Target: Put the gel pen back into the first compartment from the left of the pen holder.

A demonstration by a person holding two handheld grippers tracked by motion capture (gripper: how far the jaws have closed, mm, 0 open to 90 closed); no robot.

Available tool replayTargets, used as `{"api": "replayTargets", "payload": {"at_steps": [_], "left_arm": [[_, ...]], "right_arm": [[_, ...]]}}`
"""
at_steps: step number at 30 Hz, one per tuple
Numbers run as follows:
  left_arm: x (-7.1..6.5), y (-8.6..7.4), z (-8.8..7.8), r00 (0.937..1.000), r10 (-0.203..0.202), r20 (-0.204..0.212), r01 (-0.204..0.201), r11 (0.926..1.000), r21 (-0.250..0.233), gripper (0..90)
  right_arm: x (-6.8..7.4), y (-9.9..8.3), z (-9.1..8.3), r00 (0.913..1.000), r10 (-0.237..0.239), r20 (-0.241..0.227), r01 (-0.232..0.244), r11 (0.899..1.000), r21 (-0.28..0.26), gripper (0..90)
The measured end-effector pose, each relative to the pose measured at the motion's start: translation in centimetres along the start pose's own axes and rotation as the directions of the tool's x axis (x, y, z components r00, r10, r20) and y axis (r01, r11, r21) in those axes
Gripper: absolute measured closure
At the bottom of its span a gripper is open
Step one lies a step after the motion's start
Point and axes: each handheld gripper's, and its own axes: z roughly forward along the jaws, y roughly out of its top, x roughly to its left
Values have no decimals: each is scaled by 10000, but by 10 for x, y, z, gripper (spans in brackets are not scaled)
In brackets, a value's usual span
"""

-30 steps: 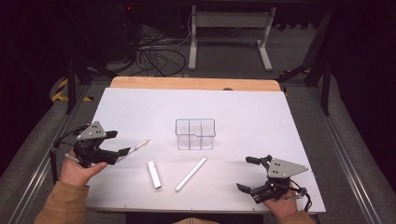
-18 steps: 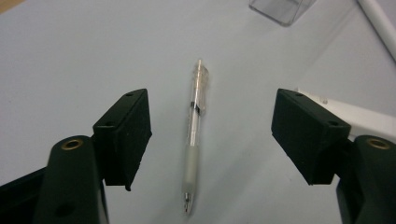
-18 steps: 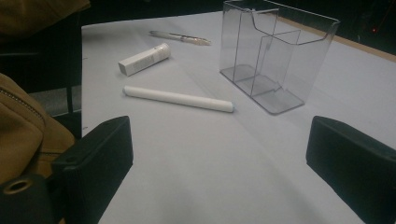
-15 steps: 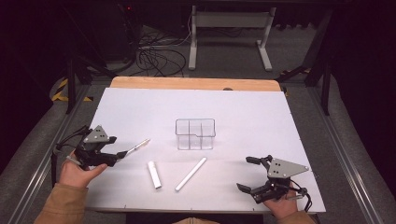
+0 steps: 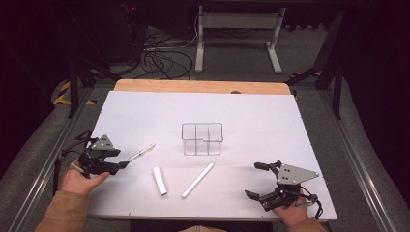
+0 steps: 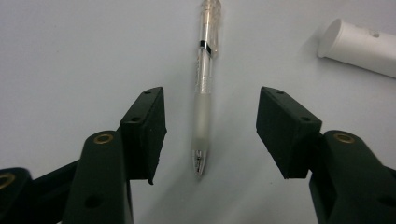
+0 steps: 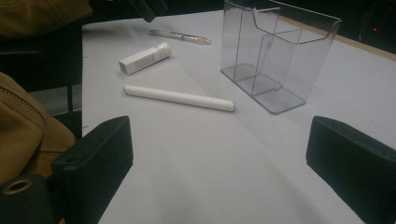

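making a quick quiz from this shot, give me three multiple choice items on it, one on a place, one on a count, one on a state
1. Where does the pen lie?
A. inside the clear box
B. between the left tongs' jaws, on the table
C. under the right tongs

2. How many white sticks lie on the table?
A. two
B. four
C. none

3. How do the left tongs stand?
A. clamped on the pen
B. shut with nothing inside
C. closing in, pads not yet on the pen

Key:
1 B, the left gripper view shows the pen flat between both jaws.
2 A, a short stick and a long stick lie in front of the clear box.
3 C, the jaws have just been closing, with gaps on both sides of the pen.
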Motion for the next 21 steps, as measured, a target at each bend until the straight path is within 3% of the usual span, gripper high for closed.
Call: {"api": "replayTargets", "payload": {"at_steps": [3, 7, 10, 21], "left_arm": [[2, -2, 4, 9996, -183, -228, 188, 9996, 214, 477], [4, -6, 9, 9995, -288, -94, 291, 9988, 399, 536], [4, -7, 12, 9998, -201, -56, 204, 9981, 573, 567], [7, -14, 23, 10000, -12, 40, 10, 9987, 512, 722]], "right_arm": [[0, 0, 0, 10000, -9, -13, 9, 10000, 2, 79], [0, 0, 0, 10000, -19, -2, 19, 10000, 0, 78], [0, 0, 0, 10000, -21, -12, 21, 10000, 27, 79], [0, 0, 0, 10000, -24, -20, 24, 10000, 36, 79]]}}
